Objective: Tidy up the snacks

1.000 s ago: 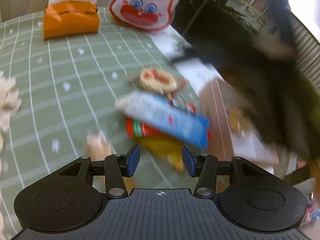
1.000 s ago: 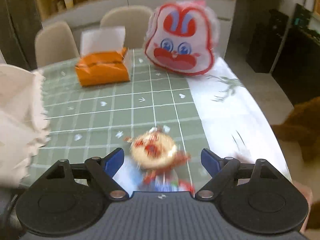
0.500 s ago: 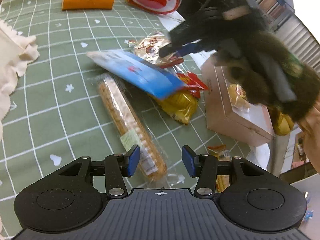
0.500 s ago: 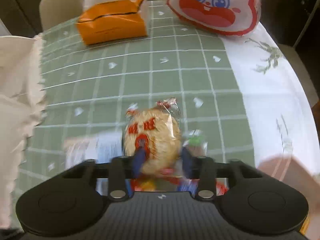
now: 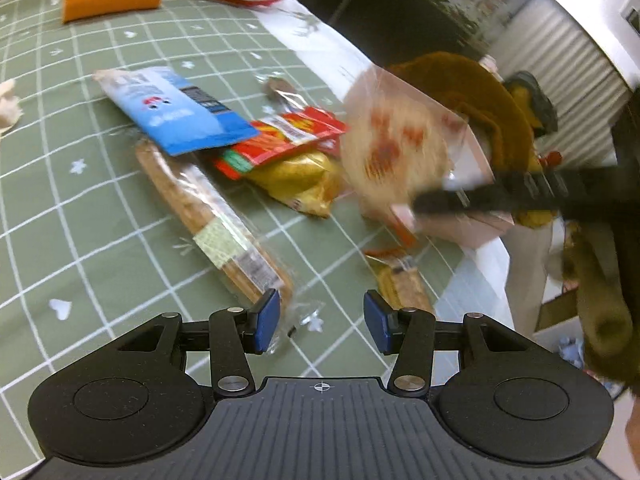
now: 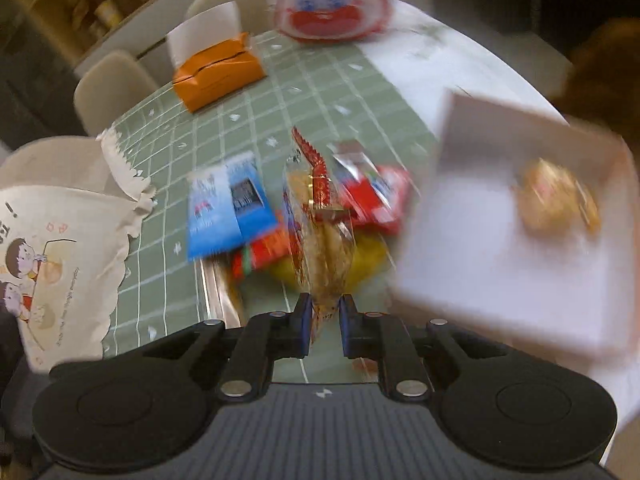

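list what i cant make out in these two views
- Round cracker pack, left wrist view: motion blur smears its print; unreadable.
- Box, right wrist view: blurred, right side cut by the edge; the snack inside unidentifiable.
- Long biscuit pack: near end hidden behind the left gripper.
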`<action>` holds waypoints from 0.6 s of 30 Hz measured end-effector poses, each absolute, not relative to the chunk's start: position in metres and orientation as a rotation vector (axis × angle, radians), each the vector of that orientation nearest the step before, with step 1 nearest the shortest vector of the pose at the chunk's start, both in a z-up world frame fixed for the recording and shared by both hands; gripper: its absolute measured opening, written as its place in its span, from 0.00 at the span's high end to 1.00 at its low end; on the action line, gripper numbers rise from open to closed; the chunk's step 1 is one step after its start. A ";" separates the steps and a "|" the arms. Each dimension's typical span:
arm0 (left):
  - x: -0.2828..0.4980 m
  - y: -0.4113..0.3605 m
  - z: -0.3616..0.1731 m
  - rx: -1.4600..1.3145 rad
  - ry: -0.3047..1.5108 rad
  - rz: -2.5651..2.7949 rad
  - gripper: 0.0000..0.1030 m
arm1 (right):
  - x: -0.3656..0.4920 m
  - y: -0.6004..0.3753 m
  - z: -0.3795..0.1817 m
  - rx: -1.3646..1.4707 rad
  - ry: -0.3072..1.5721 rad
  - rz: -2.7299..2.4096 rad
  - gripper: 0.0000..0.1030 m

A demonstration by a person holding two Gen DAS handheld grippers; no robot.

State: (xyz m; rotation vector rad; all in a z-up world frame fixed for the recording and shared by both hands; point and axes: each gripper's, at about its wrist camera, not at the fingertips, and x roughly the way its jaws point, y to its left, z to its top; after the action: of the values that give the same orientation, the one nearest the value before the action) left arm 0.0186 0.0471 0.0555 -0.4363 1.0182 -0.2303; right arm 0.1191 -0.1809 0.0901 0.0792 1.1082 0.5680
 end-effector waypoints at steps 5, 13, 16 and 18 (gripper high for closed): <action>0.023 0.024 0.051 -0.408 1.048 -0.306 0.50 | 0.076 -0.241 0.063 0.203 1.145 0.443 0.87; 0.018 -0.013 0.041 -0.358 1.083 -0.371 0.50 | 0.044 -0.272 0.028 0.175 1.119 0.235 0.87; 0.017 -0.009 0.041 -0.355 1.076 -0.325 0.50 | 0.033 -0.257 0.032 0.098 1.051 0.266 0.76; 0.015 -0.001 0.044 -0.365 1.066 -0.291 0.50 | 0.027 -0.245 0.038 0.045 0.993 0.296 0.58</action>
State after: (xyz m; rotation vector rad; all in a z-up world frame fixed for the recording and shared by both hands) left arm 0.0150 -0.0011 0.0437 -0.3649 1.0661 -0.2912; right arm 0.0266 -0.2453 0.0383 0.0451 0.9933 0.2958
